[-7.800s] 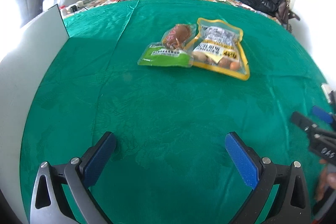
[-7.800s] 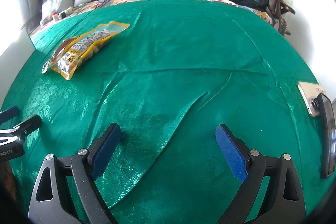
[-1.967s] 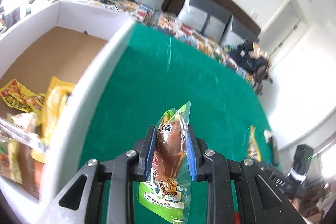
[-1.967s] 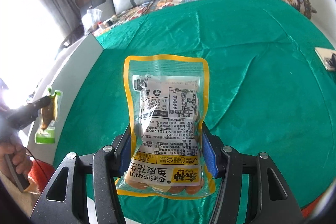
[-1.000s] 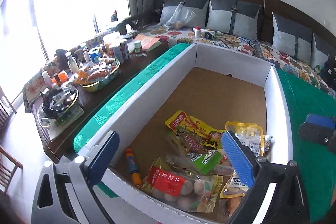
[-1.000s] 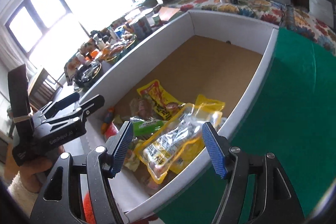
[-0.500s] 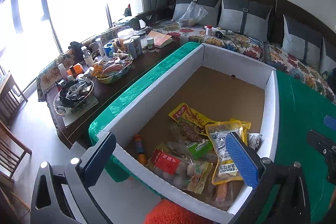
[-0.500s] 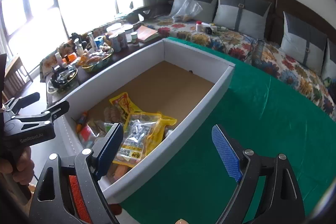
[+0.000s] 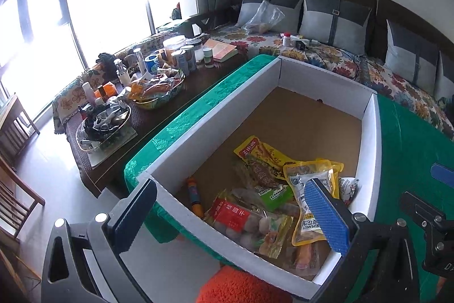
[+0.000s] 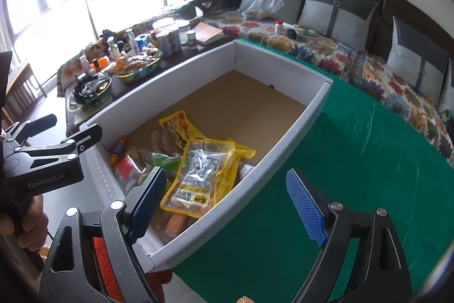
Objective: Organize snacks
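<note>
Both my grippers, left (image 9: 231, 220) and right (image 10: 228, 203), gape wide, nothing held. Peanut pack (image 10: 198, 178) lies in the box (image 10: 283, 158), just ahead-left of R gripper, long axis running away from it.

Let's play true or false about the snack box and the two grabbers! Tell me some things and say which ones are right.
1. Both grabbers are holding a snack. False: the left gripper and the right gripper are both open and empty.
2. The yellow peanut bag lies inside the white box. True.
3. The box is full to the top. False: the snacks sit at one end, and the far part of the brown floor is bare.
4. The box stands on a green cloth. True.
5. A red-labelled bag of round balls is in the box. True.
</note>
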### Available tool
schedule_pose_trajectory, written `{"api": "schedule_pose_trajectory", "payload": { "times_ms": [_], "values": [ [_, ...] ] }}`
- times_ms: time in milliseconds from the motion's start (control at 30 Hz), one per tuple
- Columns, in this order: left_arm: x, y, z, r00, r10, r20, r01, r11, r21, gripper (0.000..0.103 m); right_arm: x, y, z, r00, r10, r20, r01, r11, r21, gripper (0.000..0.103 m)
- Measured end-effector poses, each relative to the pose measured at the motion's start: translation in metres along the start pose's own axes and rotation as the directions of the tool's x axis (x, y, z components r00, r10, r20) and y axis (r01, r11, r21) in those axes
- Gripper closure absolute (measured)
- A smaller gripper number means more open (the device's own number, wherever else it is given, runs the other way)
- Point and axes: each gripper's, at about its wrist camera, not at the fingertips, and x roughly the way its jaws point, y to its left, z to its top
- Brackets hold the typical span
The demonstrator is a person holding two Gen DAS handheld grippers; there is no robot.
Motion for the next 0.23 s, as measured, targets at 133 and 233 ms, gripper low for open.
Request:
{"api": "schedule_pose_trajectory", "payload": {
  "times_ms": [133,233],
  "values": [
    [0.0006,0.0006,-0.0021,1.0,0.002,-0.004,-0.002,1.0,-0.01,0.0,0.0013,0.0022,-0.0016,1.0,-0.005,-0.005,0.005,1.0,-0.011,0.014],
    [-0.0024,0.0018,-0.0037,1.0,0.005,0.013,-0.005,1.0,-0.02,0.0,0.0013,0.0039,-0.001,1.0,-0.001,-0.007,0.001,1.0,-0.012,0.014]
  ]
}}
